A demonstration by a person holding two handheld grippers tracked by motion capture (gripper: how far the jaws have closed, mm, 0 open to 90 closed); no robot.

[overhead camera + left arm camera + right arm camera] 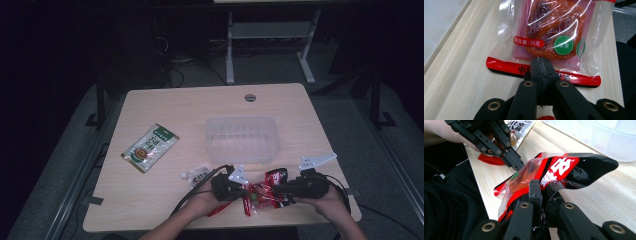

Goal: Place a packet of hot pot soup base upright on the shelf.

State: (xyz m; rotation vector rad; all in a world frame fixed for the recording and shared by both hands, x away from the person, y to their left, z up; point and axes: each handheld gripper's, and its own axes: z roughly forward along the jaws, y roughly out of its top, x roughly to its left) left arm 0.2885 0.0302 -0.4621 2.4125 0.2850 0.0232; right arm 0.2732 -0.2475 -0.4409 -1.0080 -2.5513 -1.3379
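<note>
Beside the clear tub (242,137), both grippers' fingers (541,68) (535,190) clench one red snack pouch (262,194)

Left gripper (541,65), black jaws clamped together on the red-and-black bottom seal of a clear plastic snack pouch (554,32) with orange-red contents; pouch extends ahead of the jaws over a pale wooden tabletop (461,82).
</note>
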